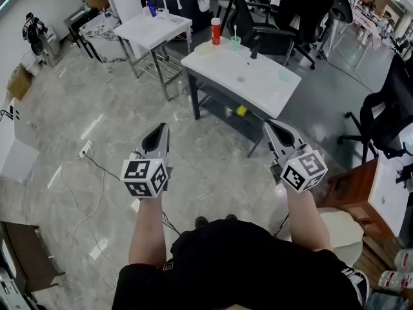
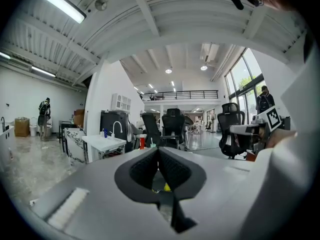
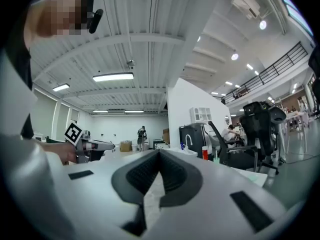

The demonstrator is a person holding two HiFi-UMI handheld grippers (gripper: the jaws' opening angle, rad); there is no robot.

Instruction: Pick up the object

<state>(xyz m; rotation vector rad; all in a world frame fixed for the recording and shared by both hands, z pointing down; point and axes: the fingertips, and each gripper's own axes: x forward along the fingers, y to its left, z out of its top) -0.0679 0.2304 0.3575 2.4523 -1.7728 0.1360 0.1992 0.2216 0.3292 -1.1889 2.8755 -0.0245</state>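
A white table (image 1: 258, 82) stands ahead of me. On it are a red bottle (image 1: 215, 31), a green cup (image 1: 235, 42) with a stick in it and a small dark object (image 1: 254, 52). A yellow thing (image 1: 241, 110) lies on the shelf under the tabletop. My left gripper (image 1: 159, 129) is held over the floor, well short of the table, jaws shut and empty. My right gripper (image 1: 270, 125) hangs near the table's front corner, also shut with nothing in it. The left gripper view looks past closed jaws (image 2: 158, 150) towards the red bottle (image 2: 142, 143). In the right gripper view the jaws (image 3: 160, 153) meet too.
A second white table (image 1: 151, 28) with a faucet stands at the back left. Black office chairs (image 1: 258, 18) crowd behind the near table, and another chair (image 1: 387, 108) is at the right. A cable with a power strip (image 1: 84, 149) trails over the floor at the left.
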